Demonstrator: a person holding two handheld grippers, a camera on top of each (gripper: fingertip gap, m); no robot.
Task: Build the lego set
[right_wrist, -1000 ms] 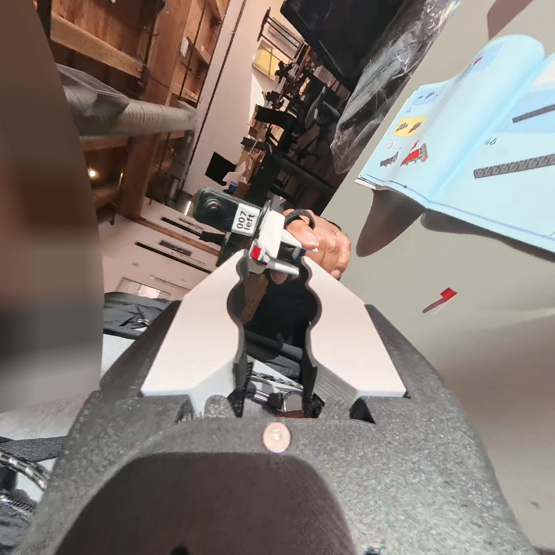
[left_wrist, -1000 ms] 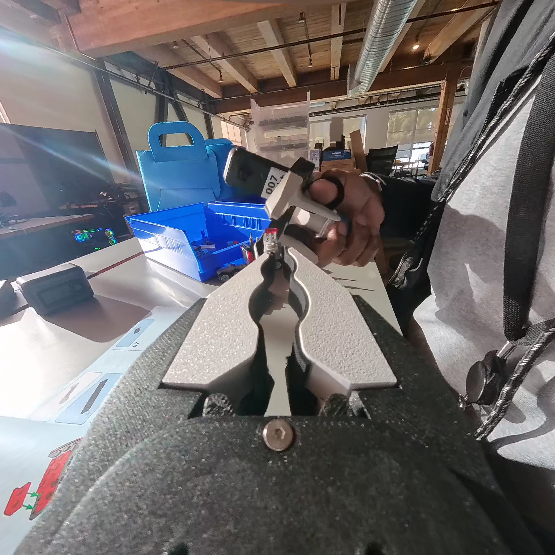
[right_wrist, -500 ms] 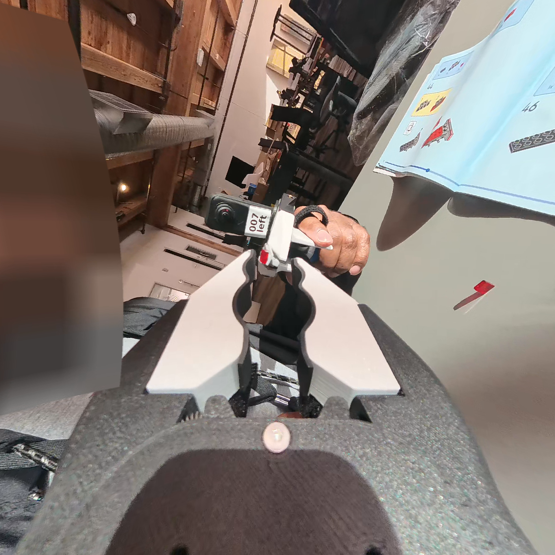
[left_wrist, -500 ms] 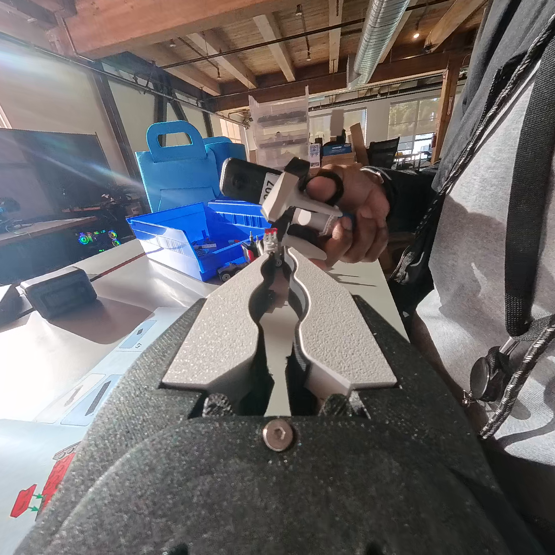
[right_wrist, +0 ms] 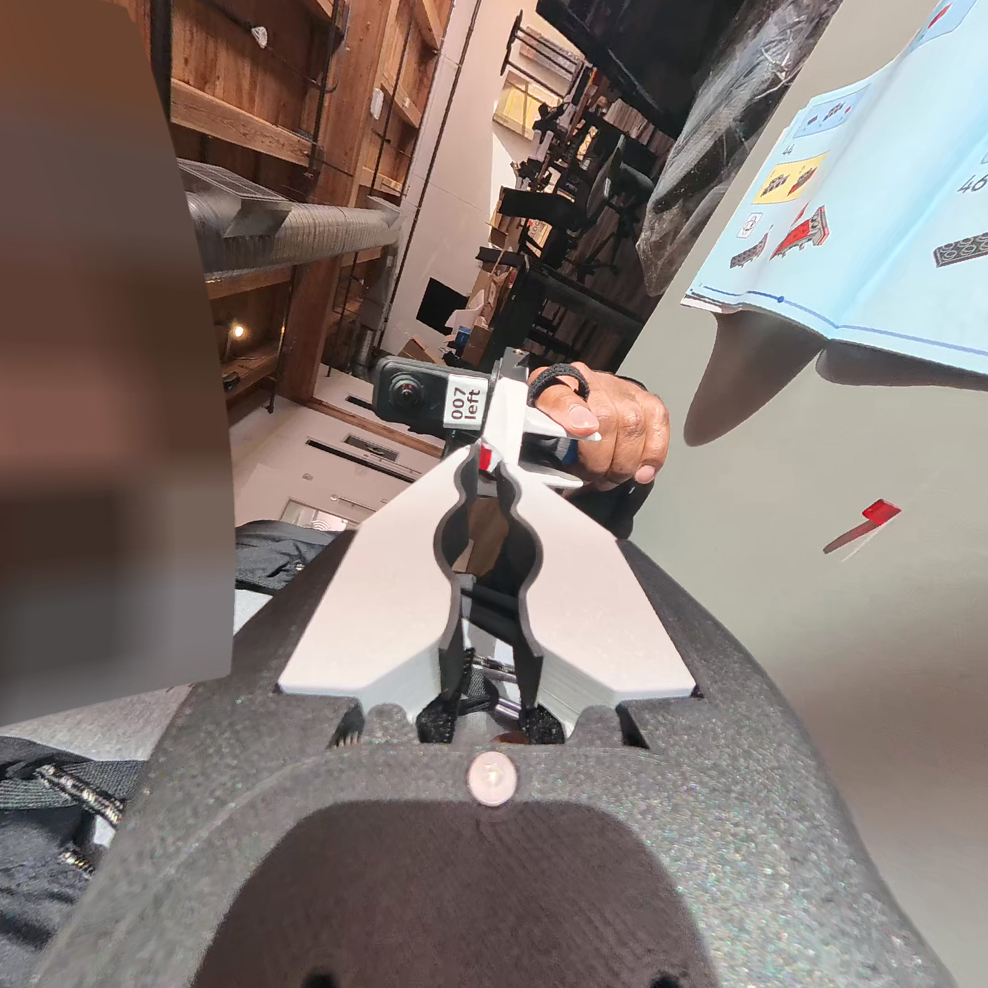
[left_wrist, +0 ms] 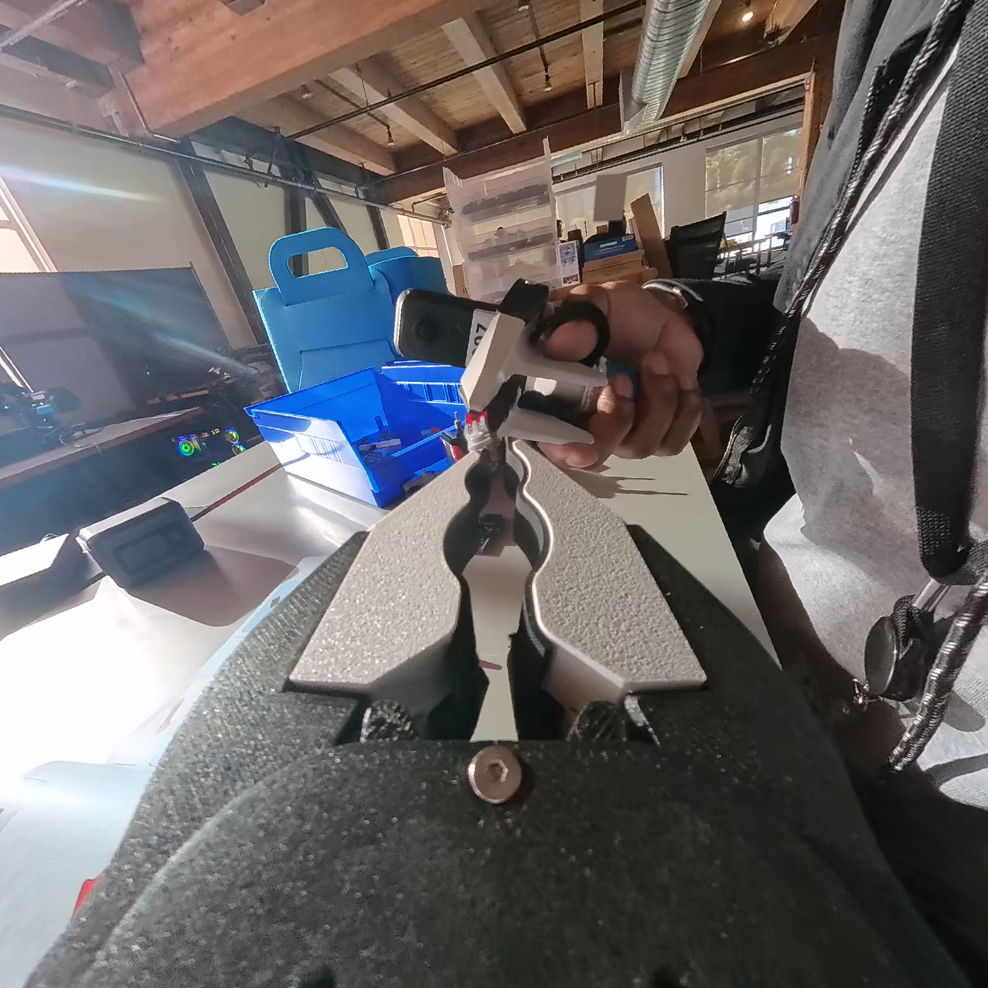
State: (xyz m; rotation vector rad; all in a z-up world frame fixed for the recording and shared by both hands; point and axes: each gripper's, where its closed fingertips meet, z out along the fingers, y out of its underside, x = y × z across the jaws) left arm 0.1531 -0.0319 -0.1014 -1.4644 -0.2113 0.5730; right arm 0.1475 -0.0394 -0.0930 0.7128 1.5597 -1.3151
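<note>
Meeting tip to tip above the table point(left_wrist: 657, 497), the two grippers hold a small lego assembly of red, white and grey pieces point(left_wrist: 477, 427) between them, lifted clear of the surface. The left gripper point(left_wrist: 500, 454) has its fingers drawn close together with the piece pinched at the tips; the right gripper point(right_wrist: 484, 462) is likewise closed onto the same small piece, whose red and white faces show at its fingertips. Compared with a second ago, the right gripper and the hand point(left_wrist: 636, 385) holding it sit higher and a little nearer in the left wrist view, and its camera body has turned more squarely toward the lens. In the right wrist view the left gripper has closed in, so the piece now lies between the right fingertips rather than just beyond them. The instruction booklet point(right_wrist: 877, 214) has slid further toward the upper right edge, and the loose red piece point(right_wrist: 879, 512) on the table has shifted right and down. Behind, the blue bin point(left_wrist: 331, 433) of parts stays near the table's far side, with a dark box point(left_wrist: 141, 545) to its left
</note>
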